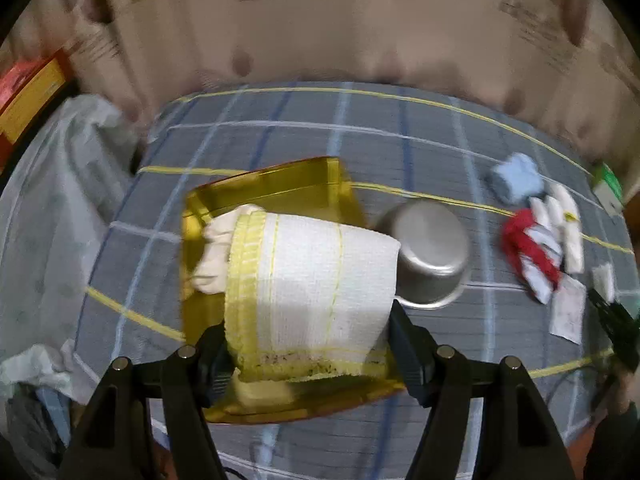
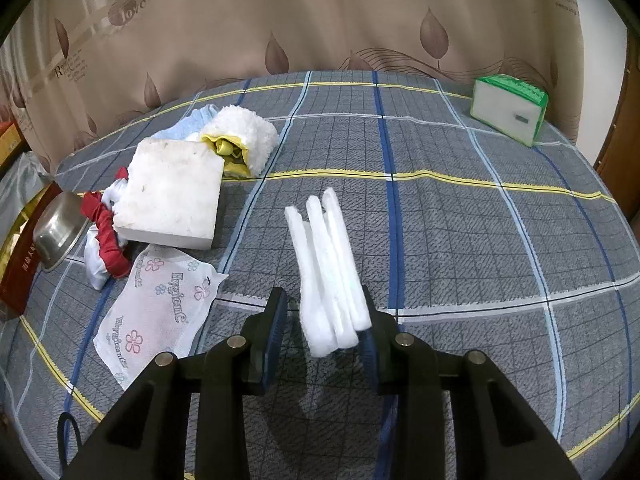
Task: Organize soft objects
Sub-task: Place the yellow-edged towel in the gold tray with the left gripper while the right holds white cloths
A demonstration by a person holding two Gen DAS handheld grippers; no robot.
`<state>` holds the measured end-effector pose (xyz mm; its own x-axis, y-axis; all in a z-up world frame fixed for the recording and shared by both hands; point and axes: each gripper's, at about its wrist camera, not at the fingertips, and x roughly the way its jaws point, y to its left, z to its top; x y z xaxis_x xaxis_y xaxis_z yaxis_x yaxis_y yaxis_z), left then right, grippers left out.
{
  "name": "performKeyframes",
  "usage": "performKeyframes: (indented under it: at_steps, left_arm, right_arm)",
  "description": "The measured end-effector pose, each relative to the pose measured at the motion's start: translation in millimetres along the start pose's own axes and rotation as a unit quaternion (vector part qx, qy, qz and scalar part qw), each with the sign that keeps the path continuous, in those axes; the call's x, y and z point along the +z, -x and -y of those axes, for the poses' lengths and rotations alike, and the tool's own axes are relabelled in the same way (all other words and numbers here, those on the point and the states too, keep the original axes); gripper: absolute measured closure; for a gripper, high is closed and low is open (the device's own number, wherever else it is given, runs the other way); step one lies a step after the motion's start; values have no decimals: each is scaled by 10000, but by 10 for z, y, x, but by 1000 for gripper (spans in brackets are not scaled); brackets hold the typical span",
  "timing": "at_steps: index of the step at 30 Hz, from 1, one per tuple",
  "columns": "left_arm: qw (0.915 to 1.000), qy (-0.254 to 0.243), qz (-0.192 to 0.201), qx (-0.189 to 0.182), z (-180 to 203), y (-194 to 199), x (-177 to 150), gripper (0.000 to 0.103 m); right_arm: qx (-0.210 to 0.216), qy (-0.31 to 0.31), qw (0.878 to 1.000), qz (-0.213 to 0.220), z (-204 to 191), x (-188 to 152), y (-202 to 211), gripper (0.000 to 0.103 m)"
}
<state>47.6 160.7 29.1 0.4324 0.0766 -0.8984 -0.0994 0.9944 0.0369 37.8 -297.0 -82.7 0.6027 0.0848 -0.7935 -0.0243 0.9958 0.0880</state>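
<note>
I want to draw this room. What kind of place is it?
Probably a bedroom at home: a plaid bedsheet covers what looks like a bed, a leaf-print curtain hangs behind it, and household cloths lie about.

- steel bowl (image 1: 430, 254) upside down on the plaid bedsheet (image 2: 480, 240), just beside the yellow tray (image 1: 280, 184)
- dark red box (image 2: 20, 268) at the sheet's left edge, bowl leaning on it
- green-and-white tissue pack (image 2: 508, 108) at far right corner
- beige leaf-print curtain (image 2: 320, 12) behind
- clear plastic bag (image 1: 52, 200) off the left side
</note>
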Motion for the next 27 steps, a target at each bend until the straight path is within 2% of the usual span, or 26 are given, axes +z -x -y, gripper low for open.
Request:
performKeyframes:
  at_steps: [3,8,13,18,21,27]
  left_arm:
    - [9999,52,-80,64,-188,-92,-33,34]
    - [9984,191,-479,220,-444,-376,-153,34]
    - [9961,278,-806,214,-582,-622,-246,32]
    - [9952,373,-857,280,-665,-713,-237,31]
    - [9949,377,-917,176,-649,-758,-216,26]
    - [9948,227,-966,228,-611,-766,-227,23]
  right_arm:
    - [-5,4,10000,-2,1,-1,-1,70]
    - [-12,7,10000,-4,-4,1,-2,70]
    - [-13,8,10000,-5,-2,1,-2,70]
    - [-9,10,10000,-6,-7,3,0,70]
    - [-4,26,10000,-12,-12,5,-3,68]
    - [-37,65,10000,-20,-22,9,0,67]
